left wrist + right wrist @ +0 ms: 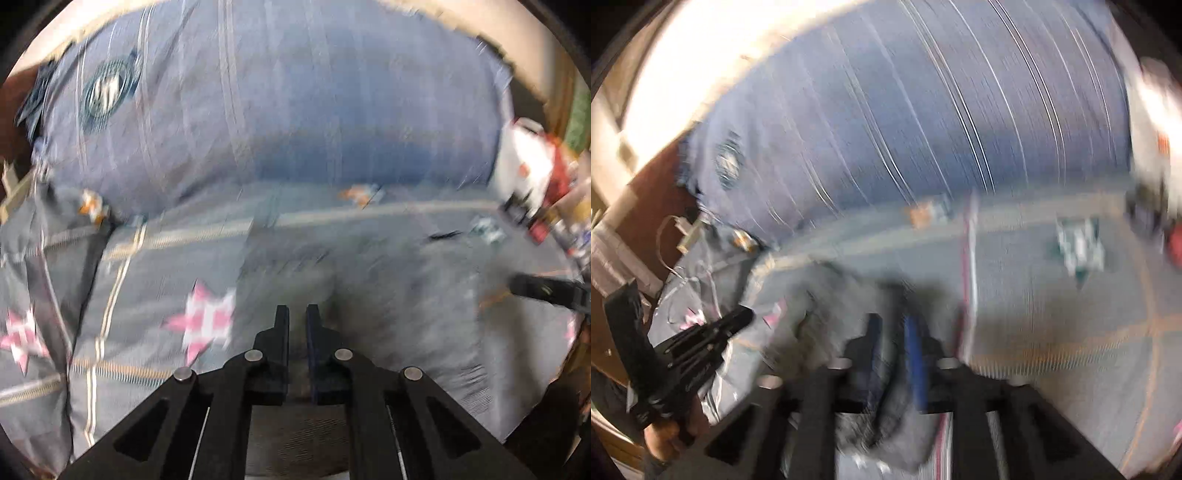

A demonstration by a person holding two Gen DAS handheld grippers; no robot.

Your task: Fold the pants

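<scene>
Both your grippers hang over the patterned bedsheet (pixel 147 266). Your left gripper (pixel 297 314) is pinched nearly closed on a fold of the grey pants (pixel 406 295); your right gripper (pixel 892 325) stands half-wide with pants cloth bunched between its jaws.

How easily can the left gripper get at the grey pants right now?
Probably yes: the grey pants lie right under and ahead of the left gripper, nothing covering them. Its jaws are shut, though; the blur hides whether they already pinch cloth, otherwise they must open first.
</scene>
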